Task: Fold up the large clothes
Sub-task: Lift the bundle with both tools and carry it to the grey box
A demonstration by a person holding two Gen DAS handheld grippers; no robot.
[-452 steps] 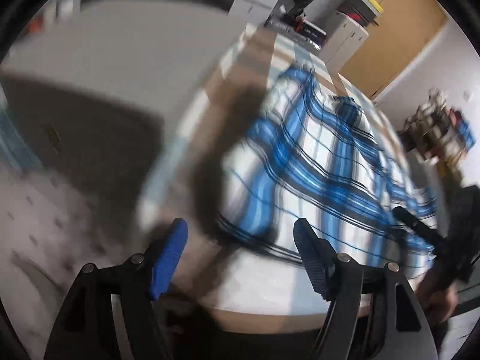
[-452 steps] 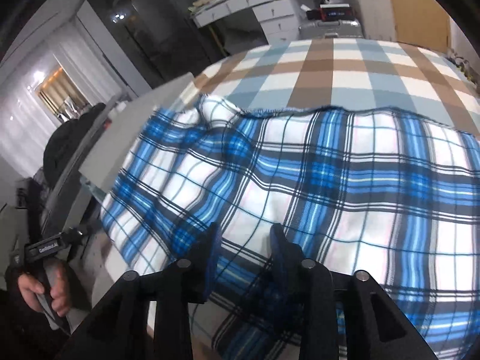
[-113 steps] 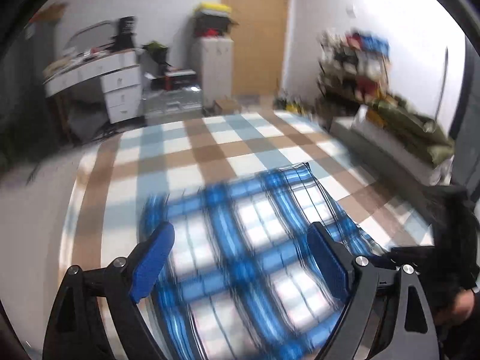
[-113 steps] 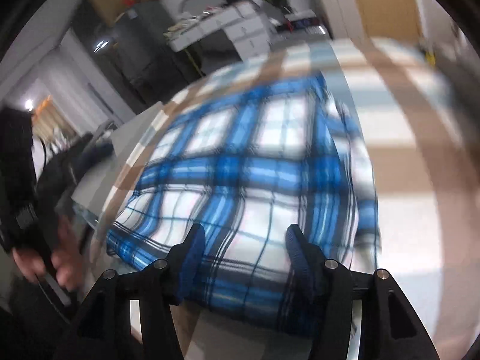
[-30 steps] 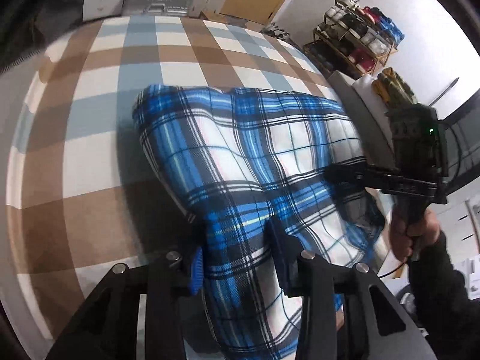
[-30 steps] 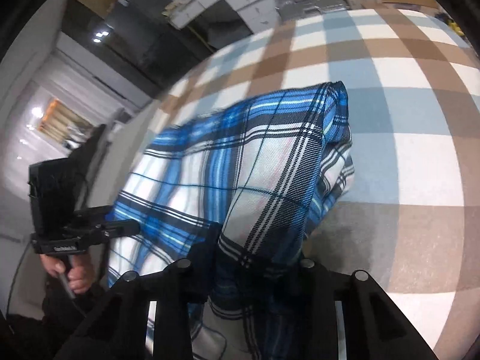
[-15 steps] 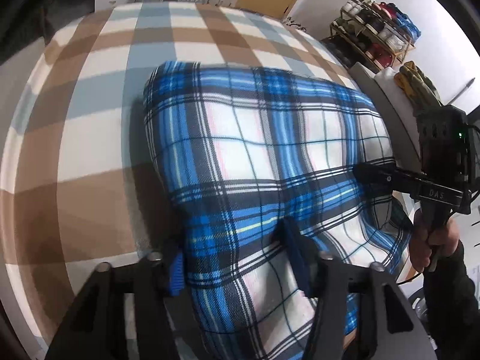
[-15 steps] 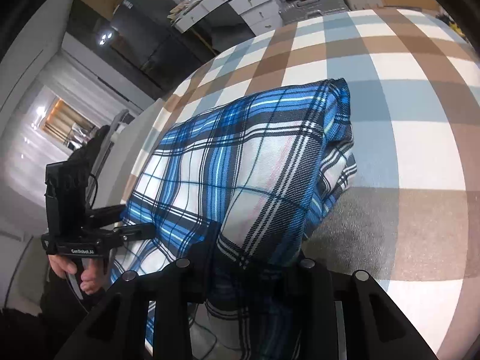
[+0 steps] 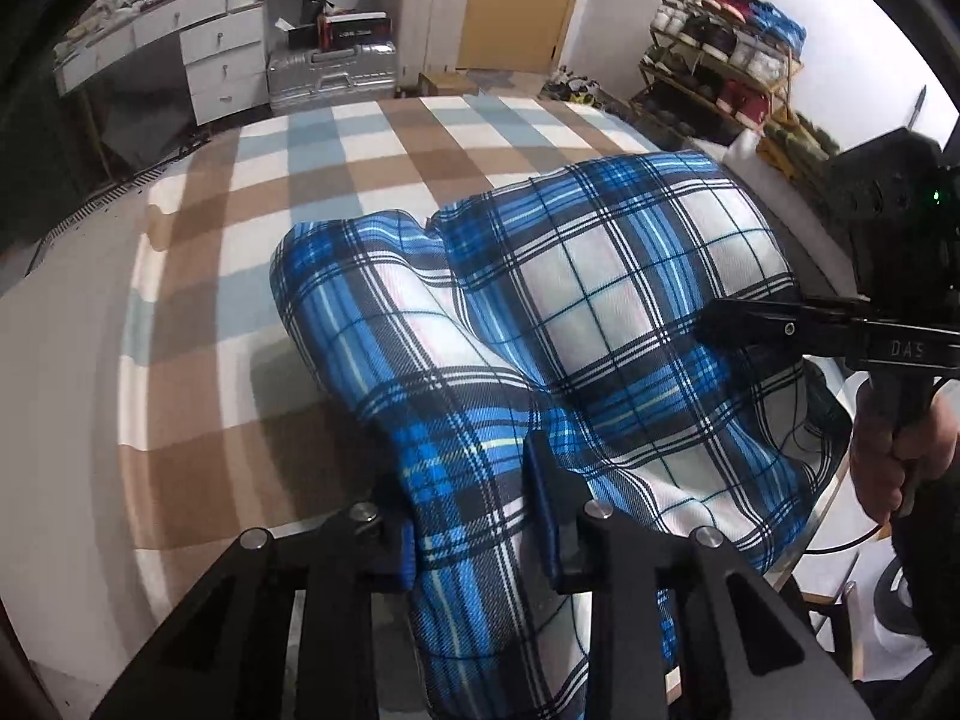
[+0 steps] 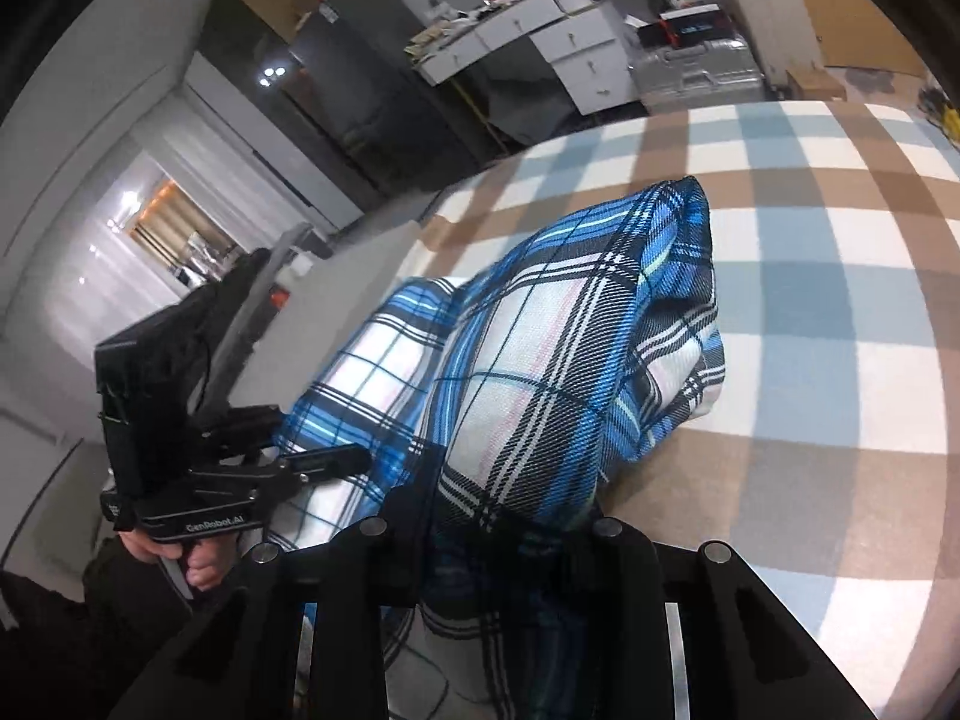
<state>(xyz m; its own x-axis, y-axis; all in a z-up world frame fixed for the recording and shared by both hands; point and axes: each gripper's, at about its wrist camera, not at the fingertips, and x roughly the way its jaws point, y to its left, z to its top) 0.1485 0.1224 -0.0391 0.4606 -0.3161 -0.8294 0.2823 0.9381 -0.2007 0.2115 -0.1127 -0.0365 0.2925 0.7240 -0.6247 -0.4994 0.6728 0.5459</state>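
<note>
Brown-and-blue checked bedcover (image 9: 252, 276) fills a cluttered room with a shoe rack (image 9: 720, 42). Both the left gripper (image 9: 474, 516) and right gripper (image 10: 498, 516) pinch the blue plaid cloth (image 9: 600, 276), bunched at the bed's near edge.

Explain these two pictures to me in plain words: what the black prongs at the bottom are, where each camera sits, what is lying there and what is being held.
There is no robot here. A person holds a hand tool in each hand, each ending in two fingers that pinch. A wide-angle camera rides on each tool and looks forward along its fingers, so the black prongs at the bottom are that tool's own.

One picture comes from the left gripper, the other from the right gripper. Each also shows the other tool and the hand gripping it.

On the brown, blue and white checked bedcover lies a blue plaid cloth, partly folded. Both grippers are shut on its near edge, lifting it off the cover.
</note>
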